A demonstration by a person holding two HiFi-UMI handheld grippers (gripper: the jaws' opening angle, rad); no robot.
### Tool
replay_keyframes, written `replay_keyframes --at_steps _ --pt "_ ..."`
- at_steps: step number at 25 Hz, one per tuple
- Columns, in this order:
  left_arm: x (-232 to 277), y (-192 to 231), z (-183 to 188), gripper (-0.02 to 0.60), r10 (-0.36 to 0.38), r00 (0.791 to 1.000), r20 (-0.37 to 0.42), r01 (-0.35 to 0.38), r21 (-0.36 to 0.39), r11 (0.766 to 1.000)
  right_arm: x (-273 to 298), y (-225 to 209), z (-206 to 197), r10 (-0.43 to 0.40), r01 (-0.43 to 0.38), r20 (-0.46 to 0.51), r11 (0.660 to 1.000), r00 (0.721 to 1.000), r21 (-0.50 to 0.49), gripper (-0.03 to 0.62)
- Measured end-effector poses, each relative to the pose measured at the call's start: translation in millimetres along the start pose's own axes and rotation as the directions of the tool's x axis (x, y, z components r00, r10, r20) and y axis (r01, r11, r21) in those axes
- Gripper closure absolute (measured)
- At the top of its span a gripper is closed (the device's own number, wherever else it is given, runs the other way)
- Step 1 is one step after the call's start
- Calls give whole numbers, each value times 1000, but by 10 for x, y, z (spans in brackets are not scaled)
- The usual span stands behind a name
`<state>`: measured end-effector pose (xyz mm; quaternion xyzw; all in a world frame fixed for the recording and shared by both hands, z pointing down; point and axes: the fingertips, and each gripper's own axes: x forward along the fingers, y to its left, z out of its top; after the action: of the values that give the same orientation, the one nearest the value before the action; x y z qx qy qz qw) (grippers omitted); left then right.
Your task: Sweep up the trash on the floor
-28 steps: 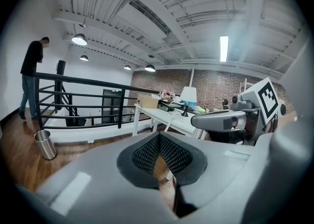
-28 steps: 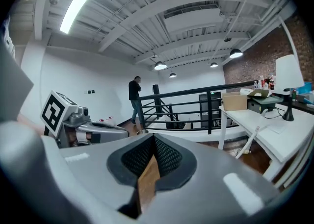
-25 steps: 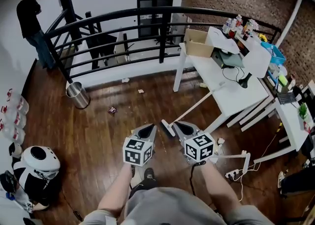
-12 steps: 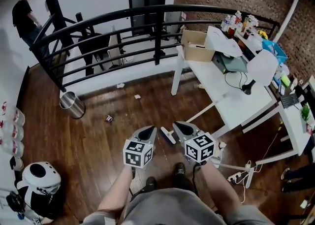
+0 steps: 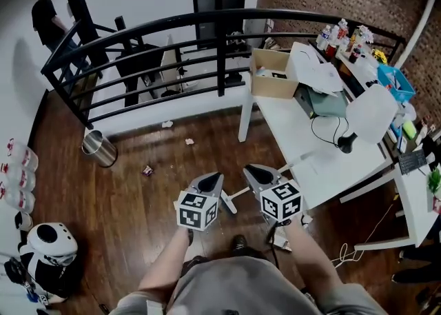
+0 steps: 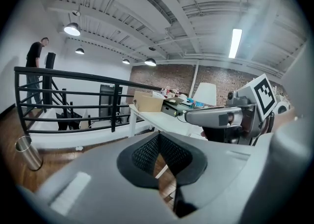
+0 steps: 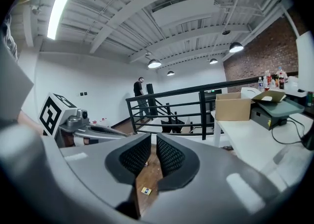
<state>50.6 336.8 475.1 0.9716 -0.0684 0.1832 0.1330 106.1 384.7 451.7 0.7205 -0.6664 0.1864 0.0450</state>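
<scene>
Scraps of trash lie on the wooden floor: a dark wrapper (image 5: 147,169) and two pale bits (image 5: 189,141) (image 5: 167,124) near the railing. A white broom (image 5: 228,201) rests on the floor just ahead of the grippers, its handle slanting up to the white table (image 5: 324,151). My left gripper (image 5: 212,179) is held out in the air, shut and empty; the handle shows past its pads (image 6: 142,154). Beside it my right gripper (image 5: 249,170) is opening, a narrow gap between its pads (image 7: 169,155) and nothing in it. A small wrapper (image 7: 146,190) shows below them.
A steel bin (image 5: 98,149) stands at the left by the black railing (image 5: 220,52). The table carries a cardboard box (image 5: 272,72), papers and cables. Bottles (image 5: 15,169) and a helmet (image 5: 47,238) sit at the left wall. A person (image 5: 49,21) stands beyond the railing.
Both grippers have travelled forward together toward the railing and table; the broom head now lies between and under them. The right jaws have parted a little.
</scene>
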Motion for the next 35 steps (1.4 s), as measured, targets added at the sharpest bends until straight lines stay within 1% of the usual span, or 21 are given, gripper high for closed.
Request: replay_keyframes --at_steps 5,9,12,16,20,21,24,28,31,35 --pt "492 -341 124 575 -25 1000 -4 25 13 1000 -267 -622 -12 -58 58 0 998 998 13 540" --pt "810 -627 144 575 -95 995 -32 96 30 995 -535 -996 -83 -145 145 -2 988 989 49 528" --pt "1023 -818 167 575 -157 986 -49 159 46 986 -721 -1237 -116 -223 223 -5 972 975 70 517" --pt "1228 -1038 132 575 -213 974 -82 219 67 973 -971 -1484 -231 -306 307 -25 946 952 100 502" --pt "1387 -1206 90 575 -259 960 -109 268 79 960 -1138 -1729 -383 -366 371 -60 920 929 124 461" --pt "1419 -1237 65 575 -266 957 -117 276 81 958 -1158 -1784 -428 -373 379 -71 917 925 127 461" --pt "1521 -1306 -6 574 -277 950 -143 291 87 953 -1159 -1986 -536 -387 398 -105 909 916 124 406" --pt "1599 -1280 -160 575 -273 945 -182 291 84 953 -1039 -2277 -704 -389 409 -152 902 909 139 344" --pt "1660 -1208 -276 575 -258 943 -211 279 80 957 -907 -2474 -876 -369 402 -193 899 909 175 321" --pt "1715 -1071 -393 575 -222 945 -239 242 59 968 -669 -2613 -1052 -324 371 -223 902 920 222 319"
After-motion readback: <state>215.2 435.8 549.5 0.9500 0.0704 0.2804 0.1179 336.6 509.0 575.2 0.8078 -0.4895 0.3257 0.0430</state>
